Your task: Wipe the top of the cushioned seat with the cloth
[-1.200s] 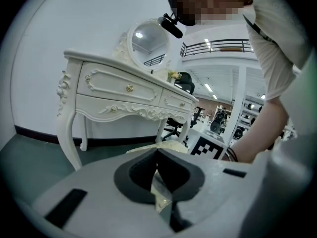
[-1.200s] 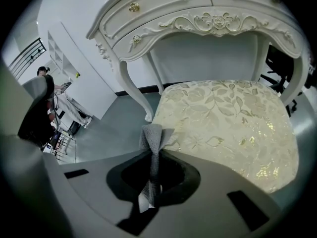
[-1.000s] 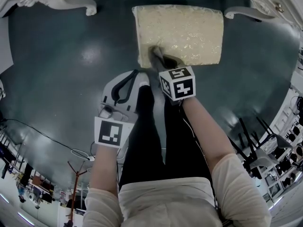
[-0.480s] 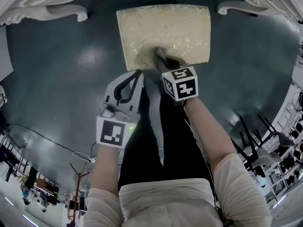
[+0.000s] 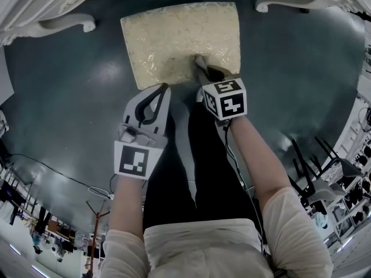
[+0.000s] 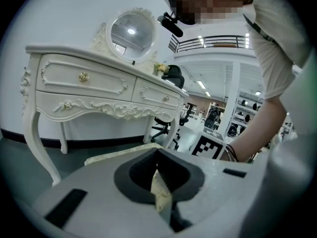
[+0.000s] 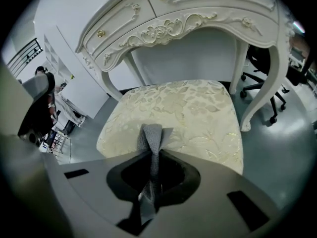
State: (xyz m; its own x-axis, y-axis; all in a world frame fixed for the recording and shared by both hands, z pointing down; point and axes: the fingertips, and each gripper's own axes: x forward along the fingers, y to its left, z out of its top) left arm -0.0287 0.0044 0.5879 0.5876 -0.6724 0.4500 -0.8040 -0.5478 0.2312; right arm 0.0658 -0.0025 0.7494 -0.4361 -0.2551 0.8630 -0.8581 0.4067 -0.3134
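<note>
- Seat: cream floral brocade cushioned seat (image 5: 174, 36) stands on the dark grey-green glossy floor (image 5: 64, 103), straight ahead of you, its far edge under the white carved dressing table (image 7: 198, 14).
- Your right gripper (image 5: 200, 65) is clamped on the small grey woven cloth (image 7: 151, 135). The cloth runs through the closed jaws and sticks out past the tips.
- The folded end of the cloth lies on the seat top, close to the near edge and right of the middle in the head view.
- The right gripper slants down at the seat from your side, with its marker cube just off the near edge.
- Your left gripper (image 5: 163, 87) has its jaws drawn nearly together, gripping nothing. In the left gripper view only a thin cream sliver shows in the slit between them.
- Its tips sit at the seat's near edge, left of the right gripper, and its body is over the floor.
- The two grippers are near each other but apart.
- Your black trouser legs (image 5: 185, 172) run between the two grippers toward the seat.
- The left gripper view also shows the table's drawers and an oval white-framed mirror (image 6: 131, 31) on top.
</note>
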